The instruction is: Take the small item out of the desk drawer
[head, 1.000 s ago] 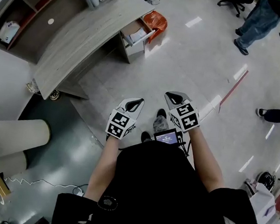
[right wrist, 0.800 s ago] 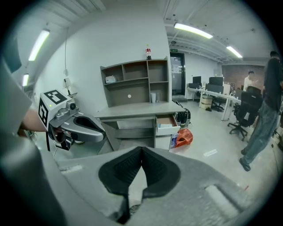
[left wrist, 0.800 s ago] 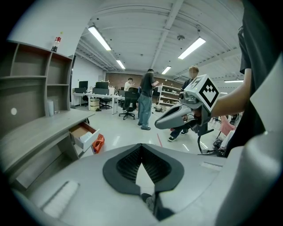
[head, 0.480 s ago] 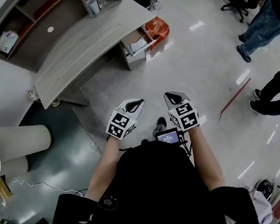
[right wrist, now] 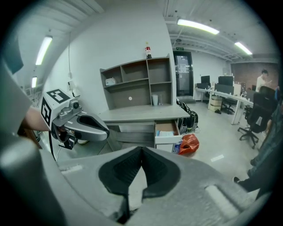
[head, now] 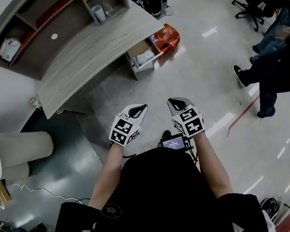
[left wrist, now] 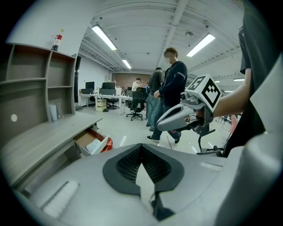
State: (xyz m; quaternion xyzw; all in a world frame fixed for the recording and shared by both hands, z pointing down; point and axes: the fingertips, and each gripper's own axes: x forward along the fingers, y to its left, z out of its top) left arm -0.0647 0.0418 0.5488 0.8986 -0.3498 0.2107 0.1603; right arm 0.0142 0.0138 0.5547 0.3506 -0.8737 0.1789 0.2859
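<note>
The grey desk (head: 90,49) stands some way off at the upper left of the head view, with its drawer (head: 144,55) pulled open. Pale flat things lie inside the drawer (right wrist: 167,131); I cannot single out a small item. My left gripper (head: 140,108) and right gripper (head: 176,102) hang side by side over the floor, well short of the desk. Both are shut with nothing between the jaws. The left gripper view shows its own shut tips (left wrist: 141,146), the drawer (left wrist: 90,141) and the right gripper (left wrist: 164,124). In the right gripper view the left gripper (right wrist: 105,130) floats at the left.
An orange bag (head: 167,36) lies on the floor beside the drawer. Open shelves (head: 36,17) rise behind the desk. People (head: 277,55) stand at the upper right, near a red strip (head: 244,114) on the floor. A pale round column base (head: 22,145) sits at the left.
The desk and drawer have drifted slightly right and down in the head view. A person in dark clothes has walked in at the upper right. Both grippers keep their pose, shut.
</note>
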